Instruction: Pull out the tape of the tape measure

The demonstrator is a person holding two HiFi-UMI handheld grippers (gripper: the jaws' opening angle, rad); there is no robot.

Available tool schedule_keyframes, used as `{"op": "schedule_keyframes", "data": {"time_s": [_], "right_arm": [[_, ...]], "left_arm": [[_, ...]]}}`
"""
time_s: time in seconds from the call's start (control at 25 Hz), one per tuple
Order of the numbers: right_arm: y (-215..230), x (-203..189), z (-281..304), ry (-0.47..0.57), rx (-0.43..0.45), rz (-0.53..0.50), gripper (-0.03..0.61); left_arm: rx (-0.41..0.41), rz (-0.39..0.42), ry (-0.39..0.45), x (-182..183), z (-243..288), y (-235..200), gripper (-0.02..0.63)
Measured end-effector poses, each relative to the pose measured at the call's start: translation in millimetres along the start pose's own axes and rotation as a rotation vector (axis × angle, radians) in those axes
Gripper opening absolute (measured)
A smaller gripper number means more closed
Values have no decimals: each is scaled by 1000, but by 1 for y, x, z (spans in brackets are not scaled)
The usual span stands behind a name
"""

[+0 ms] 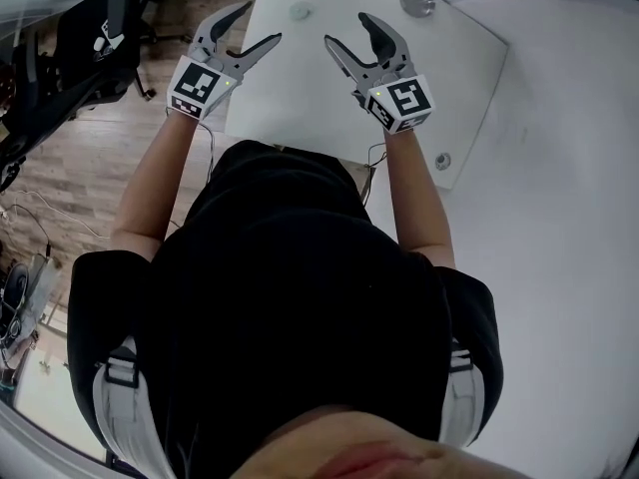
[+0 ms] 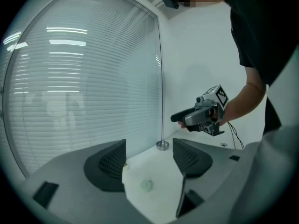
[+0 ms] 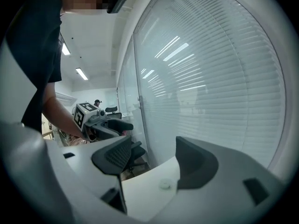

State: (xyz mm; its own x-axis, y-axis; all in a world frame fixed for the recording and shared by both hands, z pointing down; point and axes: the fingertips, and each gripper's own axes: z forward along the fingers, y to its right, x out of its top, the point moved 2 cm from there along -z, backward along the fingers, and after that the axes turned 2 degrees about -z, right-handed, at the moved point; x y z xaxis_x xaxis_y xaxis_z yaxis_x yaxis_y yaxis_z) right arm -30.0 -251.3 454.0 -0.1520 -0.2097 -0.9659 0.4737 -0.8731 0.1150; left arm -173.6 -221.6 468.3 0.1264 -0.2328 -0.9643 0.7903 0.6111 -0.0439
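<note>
From the head view, the left tongs (image 1: 262, 23) and the right tongs (image 1: 346, 28) reach side by side over a white desk (image 1: 300, 88). They are apart from each other, and both are spread wide with nothing between them. A small pale disc (image 1: 300, 11) lies on the desk just beyond the gap between them, and a round metal fitting (image 1: 417, 1) sits at the far right corner (the person's black shirt (image 1: 300, 297) fills the lower half, with a wood floor (image 1: 80, 158) and a black chair (image 1: 100, 38) to the left). In the left gripper view the two dark pads (image 2: 107, 164) stand wide apart over bare desk. The disc (image 2: 146, 185) shows in the gap, untouched, and the fitting (image 2: 162, 145) stands beyond at the foot of a glass wall (image 2: 117, 55) with blinds (image 2: 60, 106) behind it. The right tongs (image 2: 180, 117) hang to the right. In the right gripper view the pads (image 3: 114, 157) are likewise wide and empty, the disc (image 3: 164, 185) lies just by the right-hand pad, and the left tongs (image 3: 128, 125) are off to the left. Where the tape measure is I cannot tell.
</note>
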Motion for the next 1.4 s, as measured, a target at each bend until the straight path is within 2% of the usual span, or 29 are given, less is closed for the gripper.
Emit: {"op": "schedule_keyframes", "data": {"time_s": [0.2,0.52,0.72,1.16,1.4], "right_arm": [[24,-33,18,-57,30,12,278],[38,-62,31,-122,68,18,273],[46,-81,41,-149,91,25,267],[59,-120,66,-199,89,25,258],[61,-141,75,-234,92,51,258]], "left_arm": [[-11,-7,-45,-26,27,-14,310],[-83,17,-119,-53,55,-8,310],[-98,13,-143,-67,73,-9,310],[-94,-12,-229,-115,101,-25,311],[-133,3,-272,-137,112,-27,311]]}}
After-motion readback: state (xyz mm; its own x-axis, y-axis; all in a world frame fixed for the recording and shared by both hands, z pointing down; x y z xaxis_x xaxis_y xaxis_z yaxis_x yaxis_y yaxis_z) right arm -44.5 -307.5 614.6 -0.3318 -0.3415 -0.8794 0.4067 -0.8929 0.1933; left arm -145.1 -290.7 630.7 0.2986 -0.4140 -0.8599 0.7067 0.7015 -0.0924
